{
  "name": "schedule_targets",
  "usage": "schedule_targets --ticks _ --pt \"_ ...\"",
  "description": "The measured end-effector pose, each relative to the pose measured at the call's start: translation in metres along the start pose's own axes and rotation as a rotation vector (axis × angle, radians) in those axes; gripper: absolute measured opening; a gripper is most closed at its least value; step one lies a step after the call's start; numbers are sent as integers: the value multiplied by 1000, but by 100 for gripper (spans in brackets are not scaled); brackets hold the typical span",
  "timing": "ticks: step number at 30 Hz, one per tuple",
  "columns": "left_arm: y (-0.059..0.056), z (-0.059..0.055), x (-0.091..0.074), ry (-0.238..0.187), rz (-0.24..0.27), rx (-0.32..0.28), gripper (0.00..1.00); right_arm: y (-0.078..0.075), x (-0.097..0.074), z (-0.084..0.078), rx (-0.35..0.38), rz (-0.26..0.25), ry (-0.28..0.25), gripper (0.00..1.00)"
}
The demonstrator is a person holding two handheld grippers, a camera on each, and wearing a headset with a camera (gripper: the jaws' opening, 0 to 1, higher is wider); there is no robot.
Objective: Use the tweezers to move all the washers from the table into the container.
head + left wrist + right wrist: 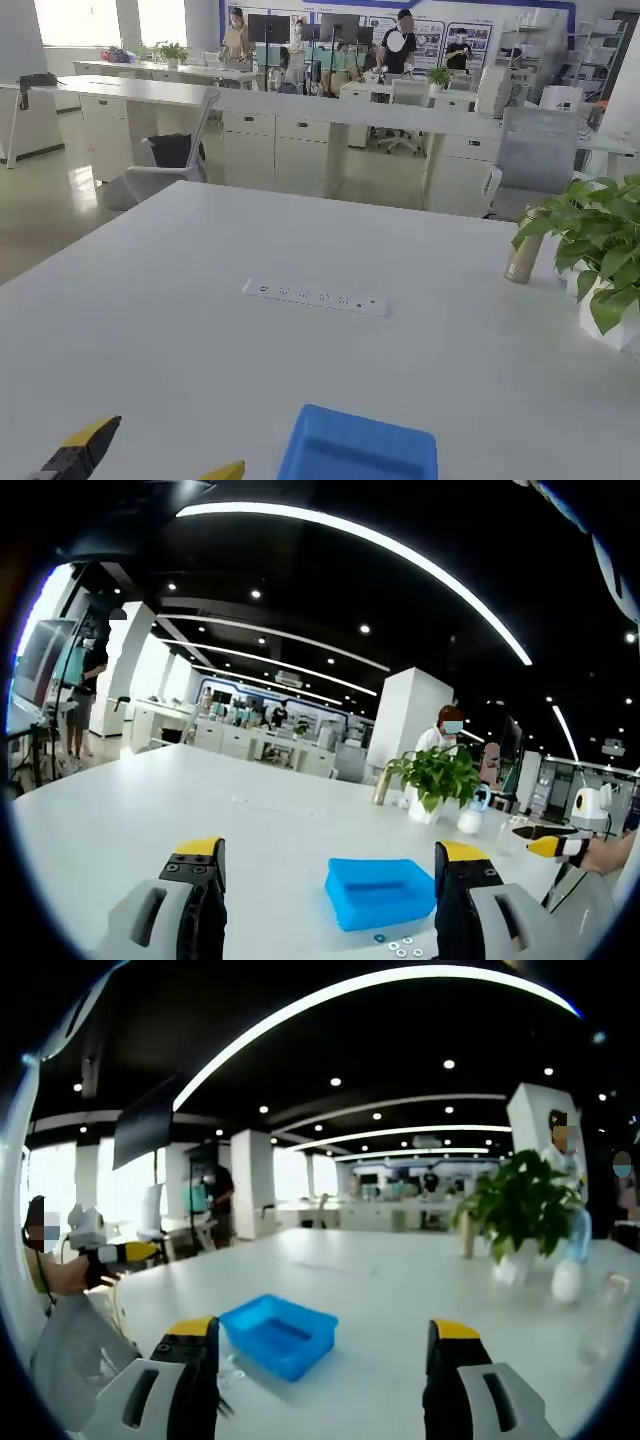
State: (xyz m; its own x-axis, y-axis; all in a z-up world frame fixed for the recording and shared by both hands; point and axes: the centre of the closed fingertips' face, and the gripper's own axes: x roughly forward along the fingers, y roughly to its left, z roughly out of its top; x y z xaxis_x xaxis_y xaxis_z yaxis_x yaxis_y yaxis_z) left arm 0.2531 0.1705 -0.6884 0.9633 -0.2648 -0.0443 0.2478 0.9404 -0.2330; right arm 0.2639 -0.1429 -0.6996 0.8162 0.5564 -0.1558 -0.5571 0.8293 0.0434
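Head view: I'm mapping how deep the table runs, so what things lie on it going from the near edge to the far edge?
blue container → white power strip → gold bottle

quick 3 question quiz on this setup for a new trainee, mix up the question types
1. True or false: the left gripper is shut on a washer.
2. Where do the washers lie? A inside the container; B on the table near the container; C stacked on the container's rim.
3. What state is the right gripper in?
Key: 1 false, it is open and empty; 2 B; 3 open, holding nothing.
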Motion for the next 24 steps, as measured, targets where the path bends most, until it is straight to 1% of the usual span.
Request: schedule_targets --ticks 15,17,24 --pt "-2 -3 1 15 -9 3 85 1 0 -1 -4 6 9 82" --pt "-3 -3 1 18 -12 5 84 2 1 -2 -2 8 11 82" --pt "-3 -5 1 24 -14 10 84 3 0 -1 -10 15 7 82"
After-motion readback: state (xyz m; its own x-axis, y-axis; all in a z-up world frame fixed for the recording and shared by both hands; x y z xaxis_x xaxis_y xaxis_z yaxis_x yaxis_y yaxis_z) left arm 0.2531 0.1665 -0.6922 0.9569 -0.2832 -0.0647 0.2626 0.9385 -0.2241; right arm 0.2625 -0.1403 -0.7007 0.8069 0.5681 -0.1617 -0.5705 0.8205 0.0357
